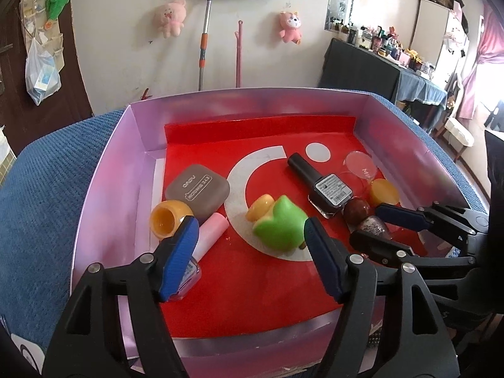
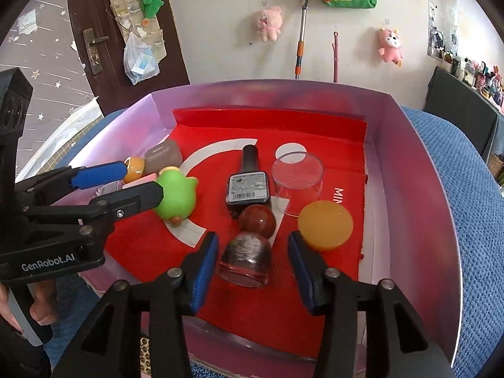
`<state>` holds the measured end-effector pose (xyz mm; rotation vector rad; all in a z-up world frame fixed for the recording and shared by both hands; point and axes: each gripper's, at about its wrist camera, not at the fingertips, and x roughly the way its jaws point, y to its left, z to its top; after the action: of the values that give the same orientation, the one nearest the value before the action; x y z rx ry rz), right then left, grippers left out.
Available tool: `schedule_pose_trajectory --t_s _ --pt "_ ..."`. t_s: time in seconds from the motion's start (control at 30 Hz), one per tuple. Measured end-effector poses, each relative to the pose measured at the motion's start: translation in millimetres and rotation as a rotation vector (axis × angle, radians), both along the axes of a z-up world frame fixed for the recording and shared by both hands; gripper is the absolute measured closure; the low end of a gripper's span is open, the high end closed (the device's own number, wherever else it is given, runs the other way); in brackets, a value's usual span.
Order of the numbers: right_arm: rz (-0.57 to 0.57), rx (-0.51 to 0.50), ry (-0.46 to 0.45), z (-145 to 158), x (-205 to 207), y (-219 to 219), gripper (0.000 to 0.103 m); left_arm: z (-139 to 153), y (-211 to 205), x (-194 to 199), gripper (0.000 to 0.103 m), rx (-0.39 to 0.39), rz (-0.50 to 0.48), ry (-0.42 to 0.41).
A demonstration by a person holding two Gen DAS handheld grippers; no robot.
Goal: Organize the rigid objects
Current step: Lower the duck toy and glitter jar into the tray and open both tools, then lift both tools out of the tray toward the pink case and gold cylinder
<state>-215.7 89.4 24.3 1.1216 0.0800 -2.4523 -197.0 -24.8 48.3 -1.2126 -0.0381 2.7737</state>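
Observation:
A pink-walled box [image 1: 104, 170] with a red floor holds small objects. My left gripper [image 1: 252, 236] is open; a pink-capped bottle [image 1: 208, 236] lies by its left finger and a green toy [image 1: 278, 223] just ahead. My right gripper [image 2: 253, 252] is open around a dark glittery bottle [image 2: 247, 260] with a red-brown ball cap [image 2: 256, 220]. The right gripper also shows in the left wrist view [image 1: 375, 223], and the left gripper in the right wrist view [image 2: 141, 179]. A black nail polish bottle [image 2: 249, 182] lies mid-box.
An orange jar [image 1: 168, 220] and a grey eye-shadow case [image 1: 198, 190] lie at the box's left. An orange lid [image 2: 324, 225] and a clear cup [image 2: 297, 182] lie at its right. The box rests on a blue cloth [image 1: 41, 189].

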Motion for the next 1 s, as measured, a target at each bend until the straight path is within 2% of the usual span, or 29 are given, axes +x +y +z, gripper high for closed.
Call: schedule_pose_trajectory --t_s 0.4,0.5,0.67,0.73,0.77,0.83,1.0 --pt "0.011 -0.051 0.050 21 25 5 0.032 16 -9 24 0.034 0.030 0.018 0.036" --pt "0.012 -0.065 0.059 25 31 7 0.028 21 -11 32 0.024 0.029 0.026 0.047" --pt "0.019 -0.078 0.071 30 42 10 0.022 24 -12 44 0.021 0.030 0.032 0.063" --pt "0.025 -0.086 0.077 33 47 10 0.018 25 -12 48 0.010 0.032 0.034 0.067" --pt "0.025 -0.087 0.081 34 49 10 0.016 25 -12 50 0.008 0.032 0.037 0.070" --pt "0.024 -0.093 0.092 36 53 12 0.007 27 -12 55 0.007 0.031 0.042 0.079" --pt "0.025 -0.111 0.096 40 59 16 0.002 29 -16 64 0.002 0.054 0.050 0.085"
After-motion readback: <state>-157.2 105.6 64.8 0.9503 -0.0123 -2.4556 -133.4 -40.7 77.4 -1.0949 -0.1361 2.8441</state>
